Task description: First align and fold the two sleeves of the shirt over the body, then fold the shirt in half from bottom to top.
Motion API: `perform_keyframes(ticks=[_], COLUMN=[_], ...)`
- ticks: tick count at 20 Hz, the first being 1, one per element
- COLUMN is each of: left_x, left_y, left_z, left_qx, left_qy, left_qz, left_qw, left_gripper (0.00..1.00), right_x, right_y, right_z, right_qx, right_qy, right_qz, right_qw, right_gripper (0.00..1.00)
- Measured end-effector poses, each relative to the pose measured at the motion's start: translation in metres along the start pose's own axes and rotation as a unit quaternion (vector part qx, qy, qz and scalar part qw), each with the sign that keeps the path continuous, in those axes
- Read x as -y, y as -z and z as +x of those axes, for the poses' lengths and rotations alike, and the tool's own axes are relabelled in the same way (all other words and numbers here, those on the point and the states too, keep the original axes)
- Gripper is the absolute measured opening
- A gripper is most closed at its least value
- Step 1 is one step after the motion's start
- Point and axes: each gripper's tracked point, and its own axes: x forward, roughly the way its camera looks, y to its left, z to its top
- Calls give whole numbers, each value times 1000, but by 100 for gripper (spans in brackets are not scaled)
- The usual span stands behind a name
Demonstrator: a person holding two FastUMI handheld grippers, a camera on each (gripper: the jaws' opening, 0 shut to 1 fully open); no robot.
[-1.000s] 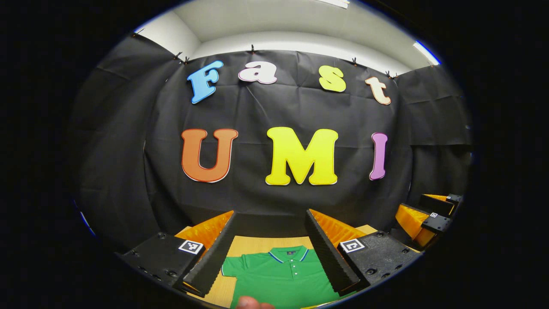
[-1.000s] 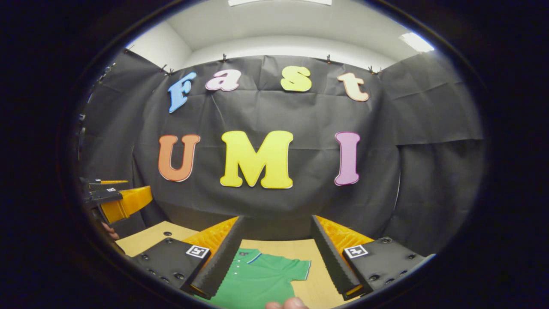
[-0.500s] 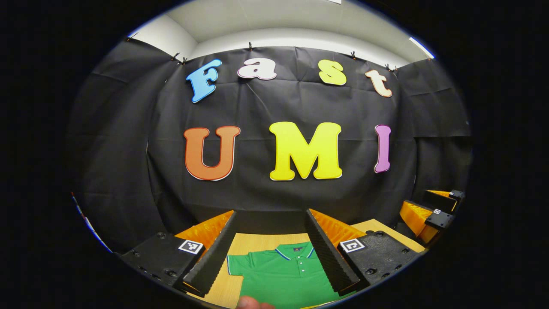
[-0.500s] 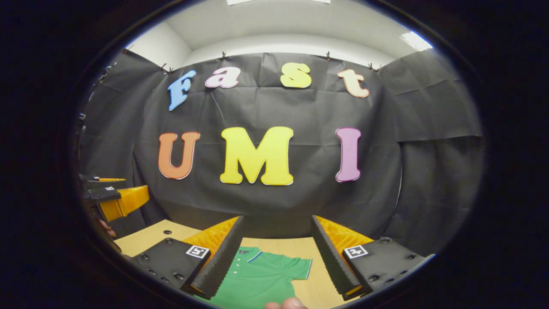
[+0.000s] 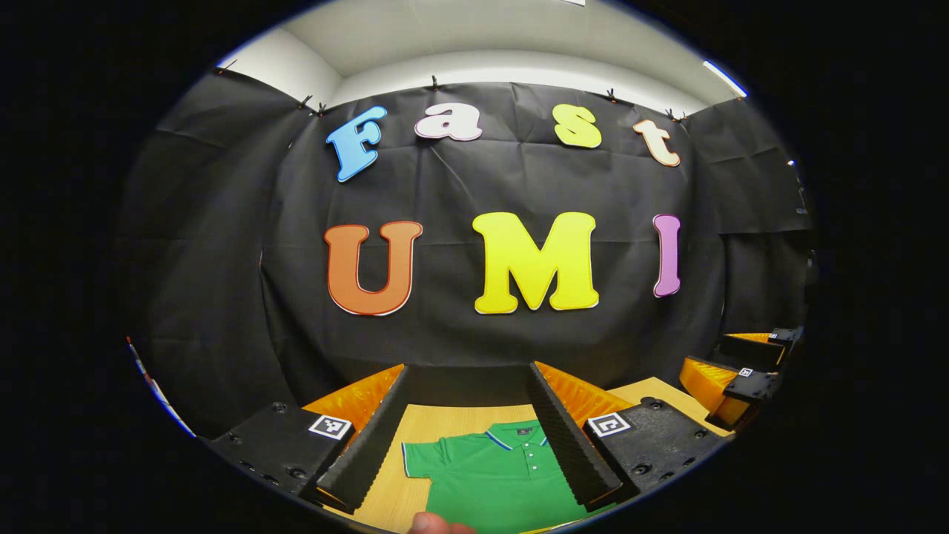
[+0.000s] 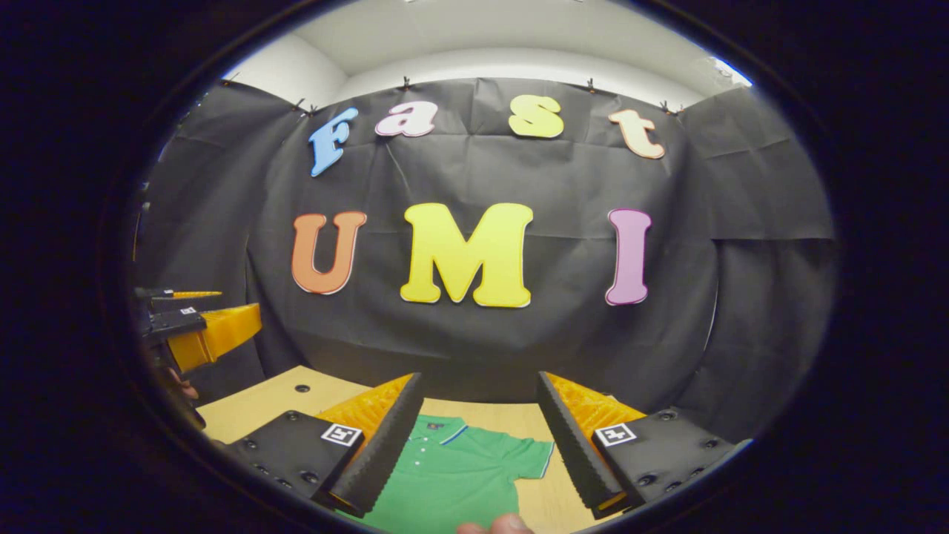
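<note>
In the left gripper view we hold our left hand-held gripper (image 5: 463,437) above the bench (image 5: 445,421), its jaws spread wide and grasping nothing. Between its fingers (image 5: 371,445) we see the shirt (image 5: 493,478) lying flat on the bench, collar toward the wall, one short sleeve (image 5: 419,460) spread out to the left side of that view. The right finger covers the other side of the shirt. A fingertip (image 5: 430,525) shows at the bottom edge. At the far right of that view we see our right hand-held gripper (image 5: 734,374), raised off the bench.

In the right gripper view, our left hand-held gripper (image 6: 196,330) shows at the far left, raised off the bench (image 6: 252,408), with part of a hand (image 6: 182,386) below it. Our right hand-held gripper (image 6: 478,437) hangs above the bench too, released wide, nothing between its fingers (image 6: 567,445). Below it lies the shirt (image 6: 452,486), its other sleeve (image 6: 530,460) spread flat toward the right of that view. Neither sleeve is folded yet. Fingertips (image 6: 493,526) show at the bottom edge.
</note>
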Motion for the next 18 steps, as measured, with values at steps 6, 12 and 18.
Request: perform_keyframes(ticks=[6, 12, 18], left_x=[12, 37, 53], left_y=[32, 47, 49], left_z=[-1, 5, 19], left_qx=[-20, -37, -39], left_qy=[12, 42, 58], left_qz=[-4, -9, -11], left_qw=[1000, 998, 997], left_gripper=[100, 100, 100], right_x=[20, 37, 53], right_y=[21, 73, 125], right_z=[0, 8, 29], right_qx=[-31, -124, -260], right_qy=[9, 1, -10], right_qz=[14, 37, 60], right_qw=[999, 992, 964], right_gripper=[98, 98, 94])
